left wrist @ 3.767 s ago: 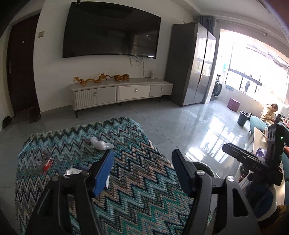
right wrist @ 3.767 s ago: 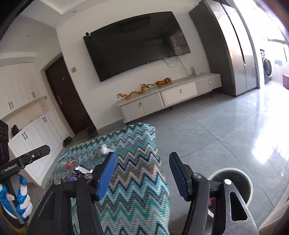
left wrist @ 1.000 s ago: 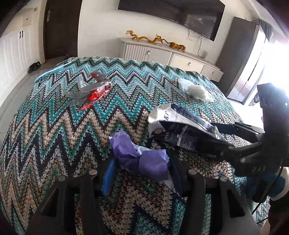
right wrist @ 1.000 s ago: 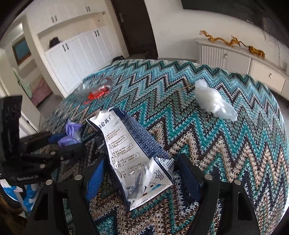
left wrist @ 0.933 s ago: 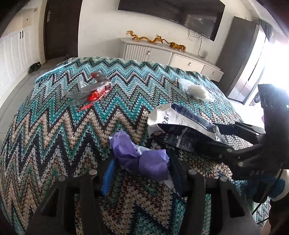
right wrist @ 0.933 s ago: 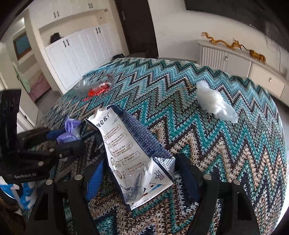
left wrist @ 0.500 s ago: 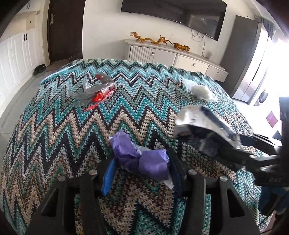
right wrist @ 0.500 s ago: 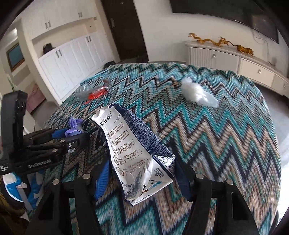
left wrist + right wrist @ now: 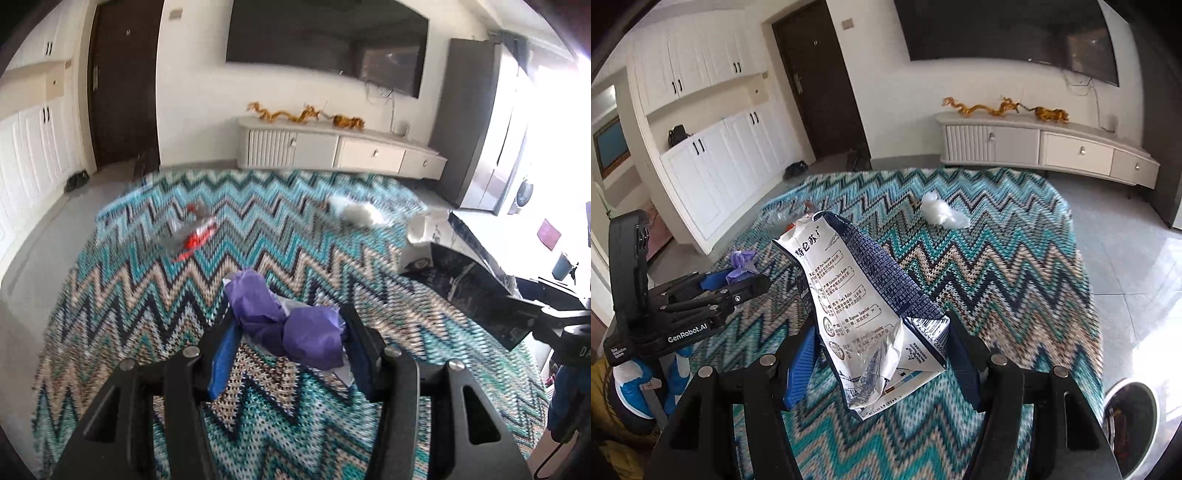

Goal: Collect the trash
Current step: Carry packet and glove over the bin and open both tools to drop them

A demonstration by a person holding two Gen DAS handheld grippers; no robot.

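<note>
Trash is now off the zigzag-patterned surface (image 9: pixel 122 295) in two pieces at once. A second ago the crumpled purple wrapper (image 9: pixel 284 325) and the white-and-navy snack bag (image 9: pixel 864 310) both lay on the cloth with fingers around them; now each hangs above it. The left gripper (image 9: pixel 291 354) has its fingers closed on the purple wrapper, and the right gripper (image 9: pixel 882 365), whose fingers narrowed within that second, clamps the lower end of the snack bag, which stands up and away from it.

Two pieces stay behind on the far part of the surface: a clear wrapper with red in it (image 9: pixel 194 232) at far left and a white crumpled plastic wad (image 9: pixel 942 216) at far right.

A round bin (image 9: pixel 1132 421) shows on the floor at near right, beside the surface's edge. Judging by this, both lifted pieces are ready to be carried there and dropped, with a second trip likely for the remaining two.
</note>
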